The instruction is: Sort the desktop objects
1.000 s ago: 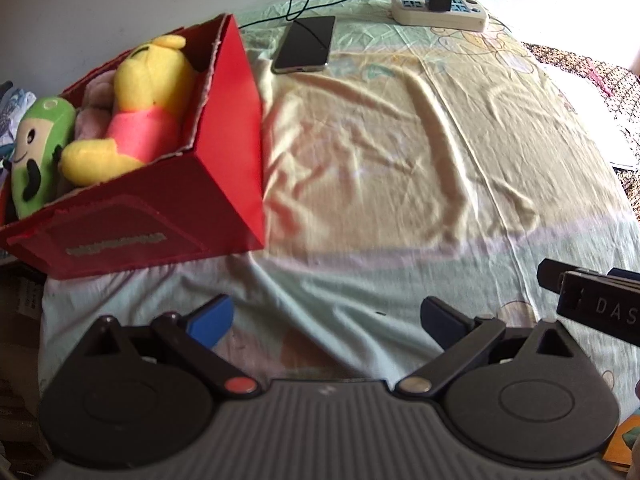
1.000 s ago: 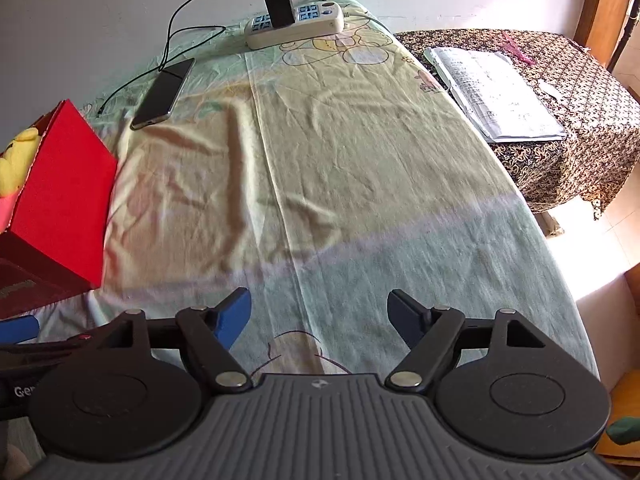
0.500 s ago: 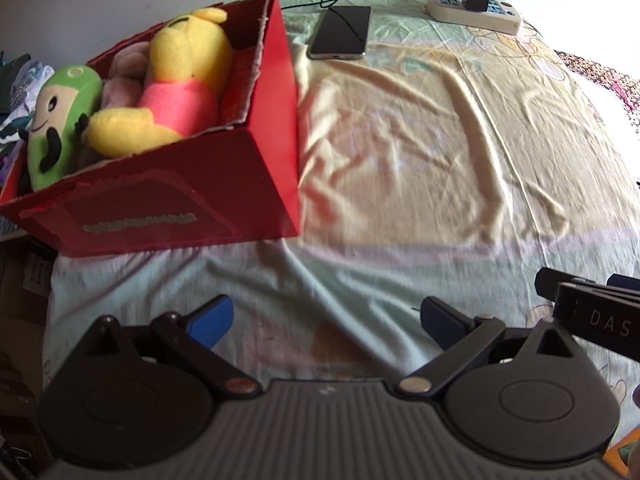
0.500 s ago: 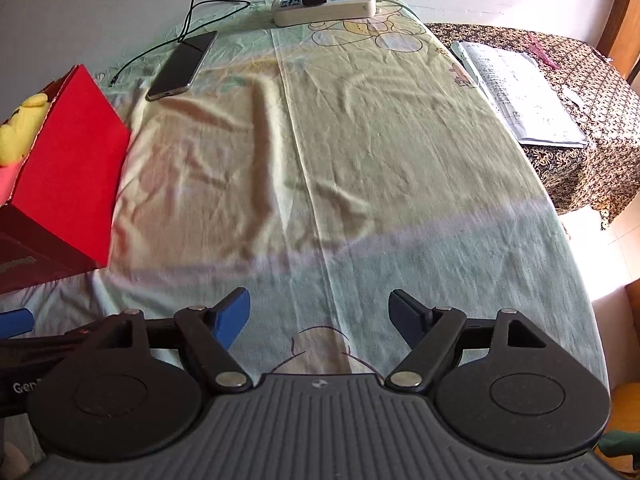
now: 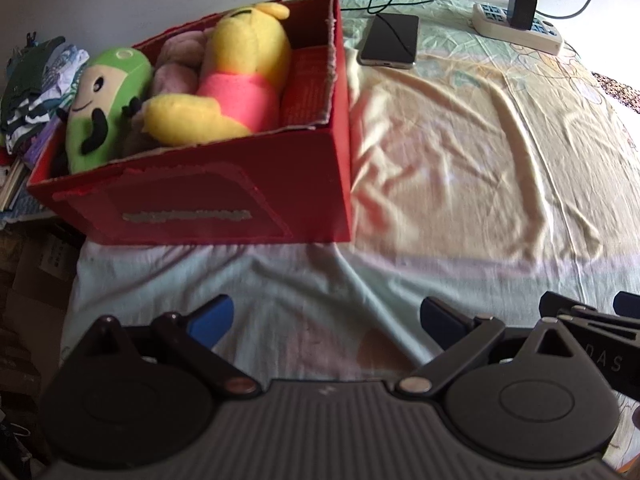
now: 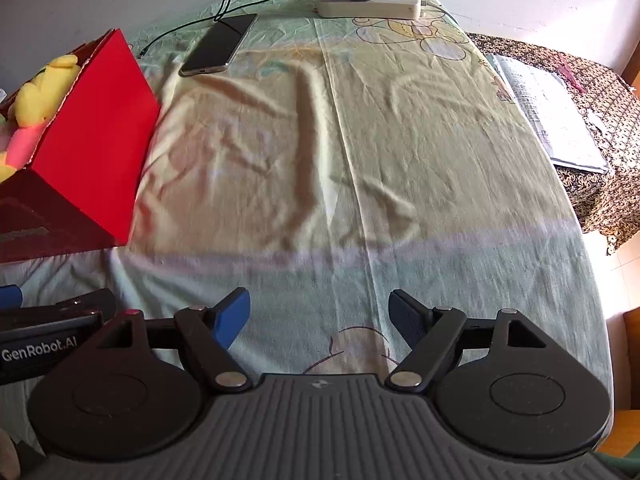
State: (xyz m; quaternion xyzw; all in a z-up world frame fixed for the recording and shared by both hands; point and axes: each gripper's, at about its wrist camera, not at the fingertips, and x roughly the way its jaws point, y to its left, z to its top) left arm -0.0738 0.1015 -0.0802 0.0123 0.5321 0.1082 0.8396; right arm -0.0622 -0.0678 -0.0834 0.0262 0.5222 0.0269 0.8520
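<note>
Movement of both cameras rather than of any object over the last second. Seen from the left wrist, red box (image 5: 224, 200) now nearer the middle of the frame and viewed from higher up than a second ago, with more of its inside exposed: yellow plush (image 5: 240, 76) lying across the centre, green plush (image 5: 104, 108) against the left wall, pink plush (image 5: 176, 68) tucked between and behind them. Left gripper (image 5: 326, 316) spread wide, empty, hovering over bare bedsheet (image 5: 460, 184) just in front of the box. Right gripper (image 6: 320, 316) likewise parted and holding nothing, carried slightly forward over the sheet. No loose toys left on the cloth in either view; only phone (image 5: 390, 42) on its cable and power strip (image 5: 520, 34) at the far edge, both unmoved, well apart from the grippers. Judging by that, sorting of the soft toys probably finished, or close to it. Hard to say whether phone counts as something to sort; if so, a flat, thin target needing a careful edge pinch, with cable likely to drag.
</note>
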